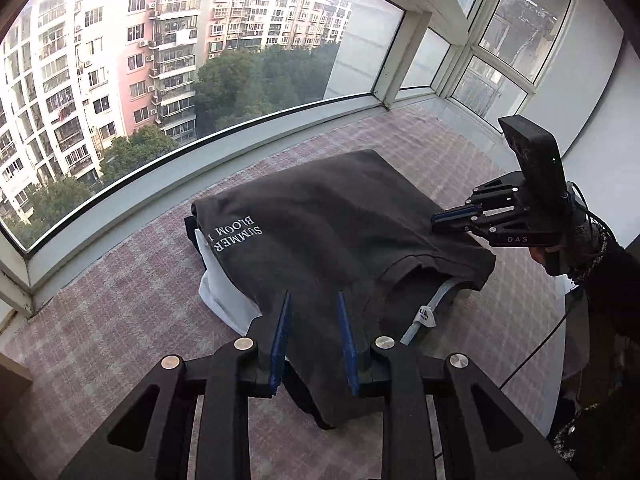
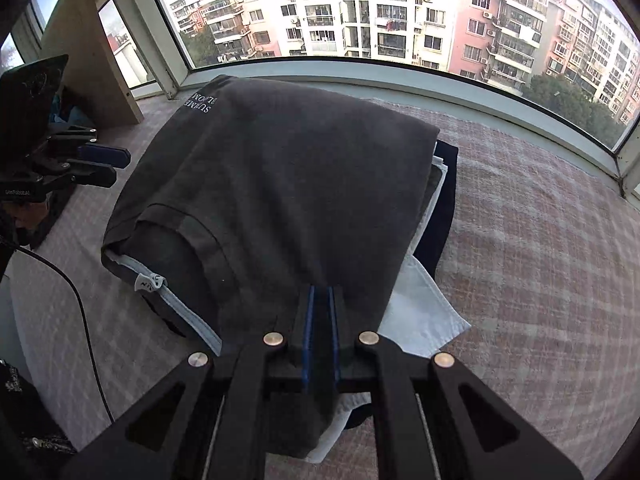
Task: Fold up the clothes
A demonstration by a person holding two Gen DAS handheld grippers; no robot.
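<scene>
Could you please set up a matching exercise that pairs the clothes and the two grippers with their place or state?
Things:
1. dark shirt
2. white garment
3. left gripper
4. right gripper

Place or state:
A. jaws shut
B. sticks out from under the dark top layer
C. jaws apart
D. on top of the pile, white lettering showing

Pairs: 1-D, 2-B, 3-C, 4-A
</scene>
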